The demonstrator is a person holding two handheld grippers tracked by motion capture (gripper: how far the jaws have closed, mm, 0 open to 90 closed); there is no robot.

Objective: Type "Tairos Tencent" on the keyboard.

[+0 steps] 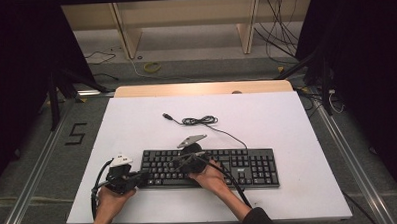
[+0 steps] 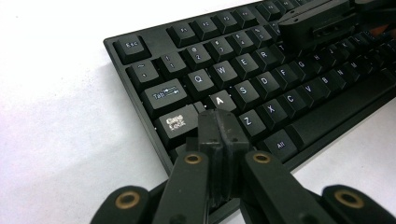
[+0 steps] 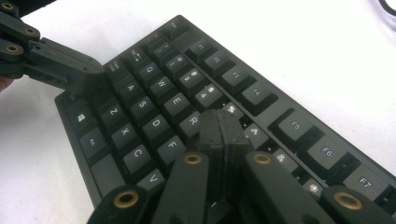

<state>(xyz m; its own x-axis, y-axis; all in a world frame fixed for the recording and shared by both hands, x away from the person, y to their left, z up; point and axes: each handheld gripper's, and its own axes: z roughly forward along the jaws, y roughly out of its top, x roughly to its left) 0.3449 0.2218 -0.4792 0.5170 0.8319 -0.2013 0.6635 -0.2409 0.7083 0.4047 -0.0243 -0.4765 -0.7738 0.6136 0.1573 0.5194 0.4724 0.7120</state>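
Near edge, high view: two hands come in from the bottom, each holding a gripper. Left gripper (image 1: 139,179) sits at the keyboard's left end. In its own view the fingers (image 2: 219,128) are pressed flat together with nothing between them, tips over the Caps Lock / A keys. Can't tell if they touch the keys.

Right gripper (image 1: 181,163) is over the left-middle of the keyboard, hand resting at its near edge. In its own view the fingers (image 3: 222,133) are also closed tight on nothing, tips above the R / 5 area; the left gripper's arm shows at the upper left, over the Tab end.

Keyboard (image 1: 248,168): black, full-size, lying flat on the white counter (image 1: 287,119). Long axis runs left-right, parallel to the near edge, numpad at the right end, Esc end at the left, space bar row toward the person. It sits in the near half of the counter, slightly left of centre.

Farther back: keyboard cable (image 1: 202,121) leaves the rear edge, runs up-left into a small loose coil, and ends in a plug (image 1: 166,115) lying free on the counter, pointing left.

Beyond the counter: grey floor with loose cables and wooden table legs.
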